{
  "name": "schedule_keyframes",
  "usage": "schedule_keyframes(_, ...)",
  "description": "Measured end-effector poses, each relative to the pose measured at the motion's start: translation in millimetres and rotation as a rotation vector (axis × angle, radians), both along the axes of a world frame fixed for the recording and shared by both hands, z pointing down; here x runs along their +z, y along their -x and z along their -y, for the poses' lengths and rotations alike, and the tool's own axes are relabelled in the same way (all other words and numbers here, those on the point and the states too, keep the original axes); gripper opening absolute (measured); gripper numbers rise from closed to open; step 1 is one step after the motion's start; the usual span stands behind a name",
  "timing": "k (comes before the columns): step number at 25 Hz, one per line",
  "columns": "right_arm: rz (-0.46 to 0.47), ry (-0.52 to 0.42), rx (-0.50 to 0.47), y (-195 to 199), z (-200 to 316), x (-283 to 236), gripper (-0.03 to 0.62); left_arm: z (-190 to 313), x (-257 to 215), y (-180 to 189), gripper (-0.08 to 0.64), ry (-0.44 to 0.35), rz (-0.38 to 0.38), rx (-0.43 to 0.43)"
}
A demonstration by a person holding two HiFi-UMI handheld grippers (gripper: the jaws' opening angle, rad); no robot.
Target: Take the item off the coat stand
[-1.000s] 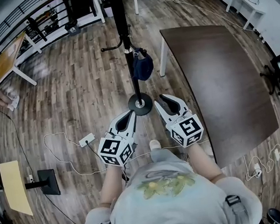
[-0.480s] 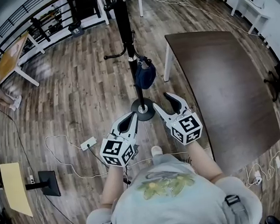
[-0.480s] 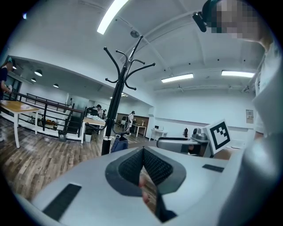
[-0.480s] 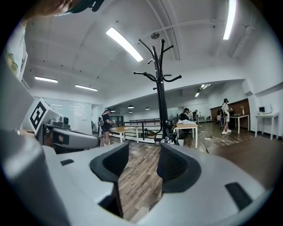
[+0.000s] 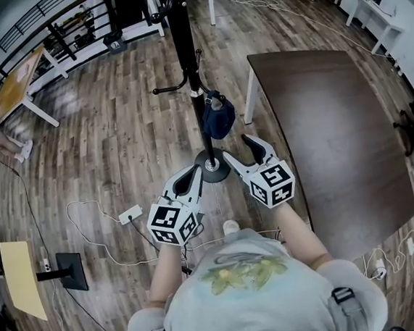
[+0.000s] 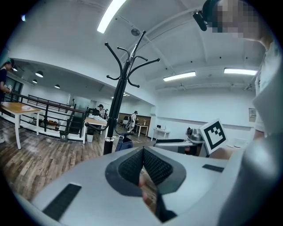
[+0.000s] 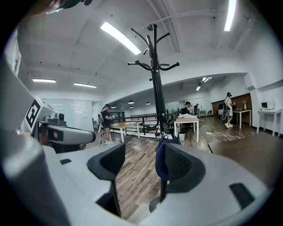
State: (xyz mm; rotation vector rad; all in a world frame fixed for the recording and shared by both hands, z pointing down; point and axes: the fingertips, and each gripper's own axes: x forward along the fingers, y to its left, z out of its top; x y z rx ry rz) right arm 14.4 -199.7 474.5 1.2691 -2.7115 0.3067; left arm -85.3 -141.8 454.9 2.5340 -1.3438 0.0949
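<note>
A black coat stand (image 5: pixel 194 82) rises from a round base (image 5: pixel 211 166) on the wooden floor. A dark blue item (image 5: pixel 218 118) hangs low on its pole. My left gripper (image 5: pixel 193 174) is shut and empty, just left of the base. My right gripper (image 5: pixel 240 150) is open just right of the base and below the item; its jaws have just been opening and nothing lies between them. In the right gripper view the blue item (image 7: pixel 161 161) and the stand (image 7: pixel 154 84) show beyond the open right gripper (image 7: pixel 141 165). The left gripper view shows the left gripper's (image 6: pixel 143 164) pads pressed together, with the stand (image 6: pixel 116 101) ahead.
A dark brown table (image 5: pixel 334 127) with white legs stands close on the right. White cables and a power strip (image 5: pixel 129 209) lie on the floor at the left, near a black stand (image 5: pixel 68 269). More tables (image 5: pixel 13 85) and a railing are further off.
Both grippers have moved forward towards the stand's base. The right gripper's jaws have spread from nearly together to wide apart. The left gripper's jaws stay together.
</note>
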Motion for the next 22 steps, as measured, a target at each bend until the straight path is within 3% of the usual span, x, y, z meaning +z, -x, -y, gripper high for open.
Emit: schedule_keyframes(22,-0.080,0.079,-0.057,16.6,70.7,49.7,0.272,37.9,26.5,5.3,0.015,0.040,-0.006,-0.046)
